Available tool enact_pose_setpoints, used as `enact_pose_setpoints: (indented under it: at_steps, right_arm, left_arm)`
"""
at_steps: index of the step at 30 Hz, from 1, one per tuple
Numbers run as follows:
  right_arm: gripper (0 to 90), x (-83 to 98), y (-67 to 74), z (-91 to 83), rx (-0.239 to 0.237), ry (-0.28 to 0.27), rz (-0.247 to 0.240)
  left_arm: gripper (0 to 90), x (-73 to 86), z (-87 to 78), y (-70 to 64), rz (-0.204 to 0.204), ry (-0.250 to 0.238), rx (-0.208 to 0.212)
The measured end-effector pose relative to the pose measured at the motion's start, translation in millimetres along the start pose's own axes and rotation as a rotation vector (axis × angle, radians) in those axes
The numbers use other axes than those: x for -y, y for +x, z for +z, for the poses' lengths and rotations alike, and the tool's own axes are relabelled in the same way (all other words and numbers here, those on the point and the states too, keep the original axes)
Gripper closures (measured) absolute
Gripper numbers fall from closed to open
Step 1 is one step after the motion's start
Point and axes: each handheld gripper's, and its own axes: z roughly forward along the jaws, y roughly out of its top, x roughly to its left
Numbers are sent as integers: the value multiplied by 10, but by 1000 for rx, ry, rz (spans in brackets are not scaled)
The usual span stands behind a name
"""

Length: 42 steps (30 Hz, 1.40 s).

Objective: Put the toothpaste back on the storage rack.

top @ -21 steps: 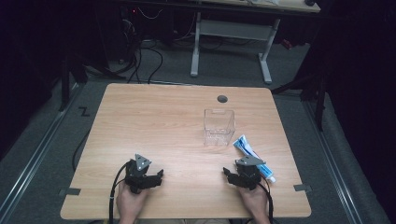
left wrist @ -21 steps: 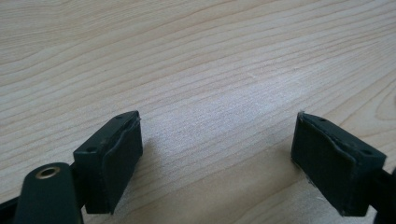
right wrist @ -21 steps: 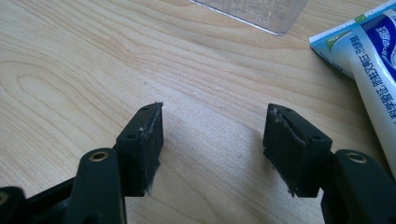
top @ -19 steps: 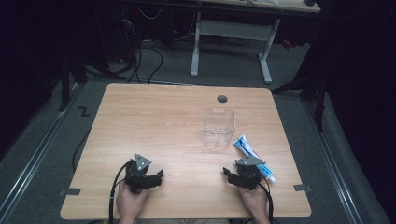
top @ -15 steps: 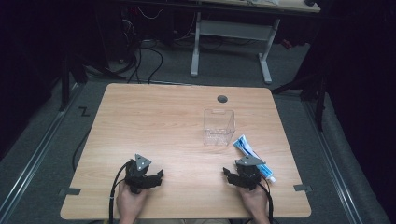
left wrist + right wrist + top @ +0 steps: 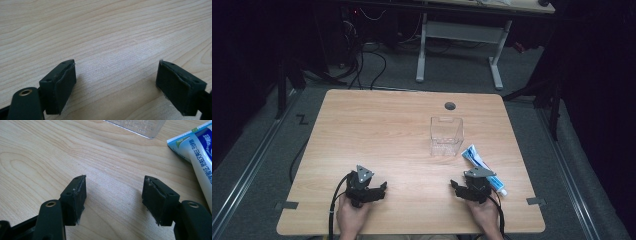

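Nothing has moved since a moment ago: my 2 grippers rest parked at the near edge of the table. Left gripper and right gripper both gape, empty. The toothpaste tube lies just beside my right, near the clear plastic box, handy to grab.
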Motion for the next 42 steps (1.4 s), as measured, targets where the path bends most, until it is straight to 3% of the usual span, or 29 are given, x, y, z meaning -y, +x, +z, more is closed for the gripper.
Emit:
enact_pose_setpoints:
  at_steps: [22,36,42]
  right_arm:
    - [352,2,3,-5,-7,-1,10]
    - [408,8,14,-59,-22,-13,9]
    - [430,19,-15,-133,-25,-30,29]
  left_arm:
    - [168,-1,0,-1,0,0,0]
    - [168,0,0,0,-1,0,0]
    - [167,0,0,0,-1,0,0]
